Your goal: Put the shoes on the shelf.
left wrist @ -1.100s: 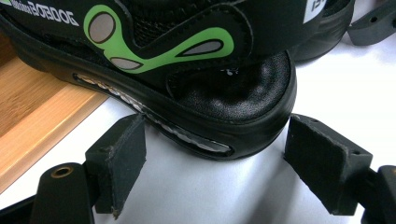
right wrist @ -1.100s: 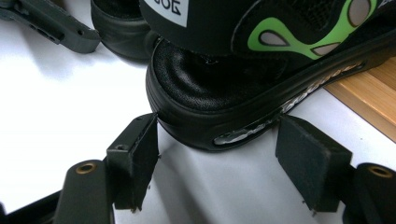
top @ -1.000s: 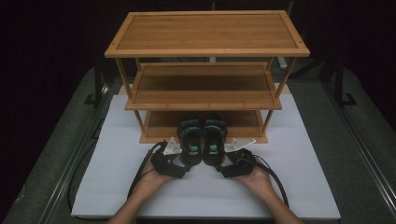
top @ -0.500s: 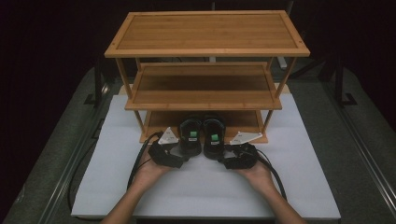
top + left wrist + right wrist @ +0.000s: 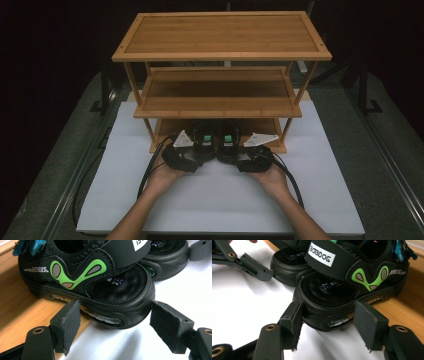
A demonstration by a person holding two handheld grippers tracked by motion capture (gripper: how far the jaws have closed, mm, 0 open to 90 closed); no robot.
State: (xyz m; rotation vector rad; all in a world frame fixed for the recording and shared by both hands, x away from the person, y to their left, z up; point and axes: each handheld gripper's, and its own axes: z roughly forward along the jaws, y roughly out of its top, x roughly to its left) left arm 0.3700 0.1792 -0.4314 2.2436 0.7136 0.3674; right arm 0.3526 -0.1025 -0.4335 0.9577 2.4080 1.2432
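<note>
The left gripper [image 5: 113, 326] is straddling the toe of the left shoe [image 5: 100, 287], fingers spread, not touching. The right gripper [image 5: 328, 326] is bracketing the right shoe [image 5: 352, 287] likewise. Both shoes are lying heel-in on the bottom shelf [image 5: 175, 125], toes overhanging the worktop [image 5: 220, 200], pointing toward the fingers.

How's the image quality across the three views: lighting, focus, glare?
High view: dark surround, soft detail, white mat evenly lit. Left gripper view: shoe sharp, mat blown out at right. Right gripper view: shoe sharp, the jaws slightly soft, mat washed out.
</note>
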